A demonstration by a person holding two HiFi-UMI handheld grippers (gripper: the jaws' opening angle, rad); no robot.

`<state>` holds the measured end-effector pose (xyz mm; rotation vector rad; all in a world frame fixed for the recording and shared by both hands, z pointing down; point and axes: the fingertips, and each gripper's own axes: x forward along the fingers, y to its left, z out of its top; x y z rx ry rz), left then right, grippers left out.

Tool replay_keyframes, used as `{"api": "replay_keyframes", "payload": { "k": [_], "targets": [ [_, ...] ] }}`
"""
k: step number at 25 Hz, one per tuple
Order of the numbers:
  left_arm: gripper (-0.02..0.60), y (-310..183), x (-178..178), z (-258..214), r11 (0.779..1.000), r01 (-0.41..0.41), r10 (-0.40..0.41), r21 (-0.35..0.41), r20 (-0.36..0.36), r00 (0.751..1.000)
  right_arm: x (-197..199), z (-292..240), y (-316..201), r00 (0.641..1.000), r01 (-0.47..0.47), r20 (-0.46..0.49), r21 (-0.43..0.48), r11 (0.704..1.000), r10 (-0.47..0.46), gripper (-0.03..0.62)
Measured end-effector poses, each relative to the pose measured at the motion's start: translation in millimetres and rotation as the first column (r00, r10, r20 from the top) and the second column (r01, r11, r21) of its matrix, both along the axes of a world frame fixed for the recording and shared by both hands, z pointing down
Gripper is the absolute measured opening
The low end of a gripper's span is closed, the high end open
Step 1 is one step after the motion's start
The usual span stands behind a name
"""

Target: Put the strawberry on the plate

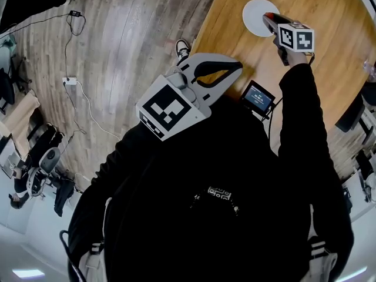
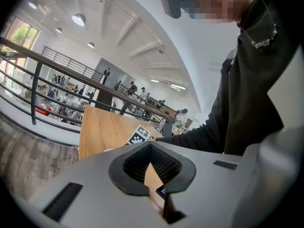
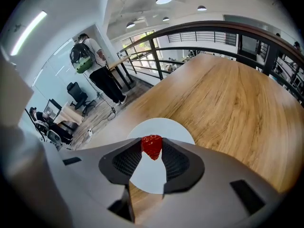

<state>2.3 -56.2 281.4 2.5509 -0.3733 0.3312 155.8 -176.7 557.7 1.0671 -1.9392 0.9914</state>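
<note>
On the desk (image 3: 237, 103) a white plate (image 3: 167, 126) is laid. Over the plate, the right hand-held gripper (image 3: 152, 145) is closed partway on the strawberry (image 3: 152, 148), pinched at its sides. It is judged light, soft and easily bruised, so gentle pressure is advised.

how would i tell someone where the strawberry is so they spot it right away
Find the wooden table, then the round white plate near its edge. Over that plate, the right gripper pinches the strawberry between its jaw tips: small and red, the only bright colour among grey jaws, white plate and brown wood.
</note>
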Motion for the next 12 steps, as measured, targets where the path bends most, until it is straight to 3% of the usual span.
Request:
{"api": "replay_keyframes", "payload": {
  "k": [12],
  "targets": [
    [-0.005,-1,-7,7,0.999,0.022,-0.022,-0.024,0.013,1.0,11,17,1,0.996,0.001,-0.084,-0.016,1.0,-0.002,0.142]
  ]
}}
